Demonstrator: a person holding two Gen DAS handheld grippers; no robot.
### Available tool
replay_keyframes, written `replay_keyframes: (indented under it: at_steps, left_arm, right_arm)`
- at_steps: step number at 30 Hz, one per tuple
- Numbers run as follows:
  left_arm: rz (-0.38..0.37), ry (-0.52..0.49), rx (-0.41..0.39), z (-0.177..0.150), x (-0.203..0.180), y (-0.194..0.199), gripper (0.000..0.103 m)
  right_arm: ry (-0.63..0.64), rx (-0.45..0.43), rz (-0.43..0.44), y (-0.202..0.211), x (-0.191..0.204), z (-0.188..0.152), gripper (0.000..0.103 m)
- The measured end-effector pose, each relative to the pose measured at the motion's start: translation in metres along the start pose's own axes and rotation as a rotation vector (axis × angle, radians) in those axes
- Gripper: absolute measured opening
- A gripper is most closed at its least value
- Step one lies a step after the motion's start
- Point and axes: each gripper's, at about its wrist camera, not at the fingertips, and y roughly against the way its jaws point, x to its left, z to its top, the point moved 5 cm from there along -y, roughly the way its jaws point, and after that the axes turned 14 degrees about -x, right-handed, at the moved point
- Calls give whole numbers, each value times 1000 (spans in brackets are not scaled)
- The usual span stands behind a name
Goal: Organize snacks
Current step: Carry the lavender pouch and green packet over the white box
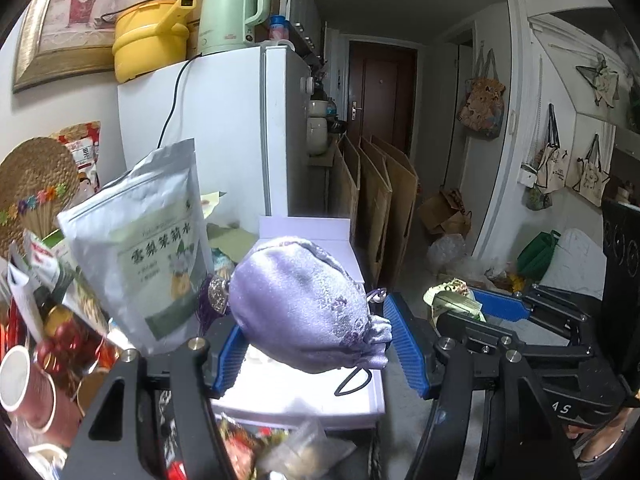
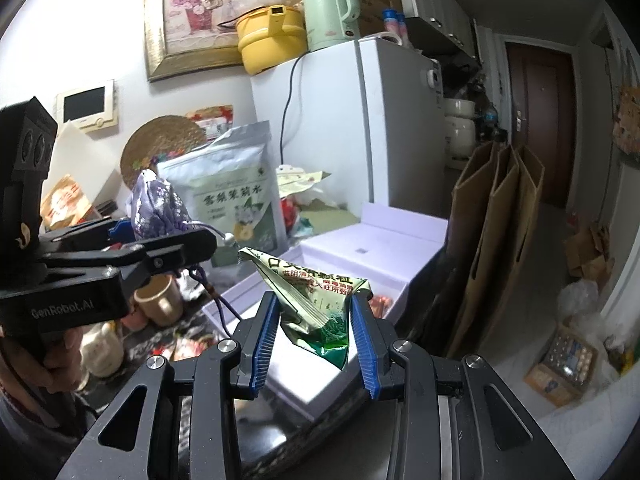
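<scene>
Blue-padded R gripper (image 2: 314,336) clamping crumpled green sachet (image 2: 320,300), red/black Chinese print partly legible, hanging over white box (image 2: 384,248). L gripper (image 1: 316,340) squeezing lilac satin drawstring pouch (image 1: 304,304) between pads, also over box. "GenRobot.AI" showing on L gripper body. Silver stand-up bag (image 1: 152,248) w/ green Chinese label standing behind, beside white fridge (image 1: 224,120).

Pouch (image 1: 308,312) above open box (image 1: 304,232), fridge (image 1: 224,120) behind.
</scene>
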Motion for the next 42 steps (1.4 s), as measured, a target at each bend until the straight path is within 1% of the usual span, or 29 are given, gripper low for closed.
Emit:
replay_keyframes:
  at_steps: [5,12,16,23,26,30,42]
  left_arm:
    - [5,-17,4,10,8,-23,64]
    - [15,-37,-10,28,19,-52,64]
    - [38,-46,-19,38,29,-69,64]
    - [66,-70,-7,45,40,-101,64]
    - [69,-70,18,41,45,-115,64]
    - [74,-77,64,30,48,-134,64]
    - [83,-69,232,-21,61,-178,64]
  right_arm:
    - [8,0,-1,-26,-8,14,36]
    - [27,-14,-3,-59,-18,36,36]
    - [34,-27,-7,-75,-25,47,36]
    - [49,-14,-23,-103,-36,62,36]
    - [57,-6,-30,-113,-39,65,36]
    - [47,24,-28,-128,-42,60,36]
    - [42,154,-37,-168,-50,19,36]
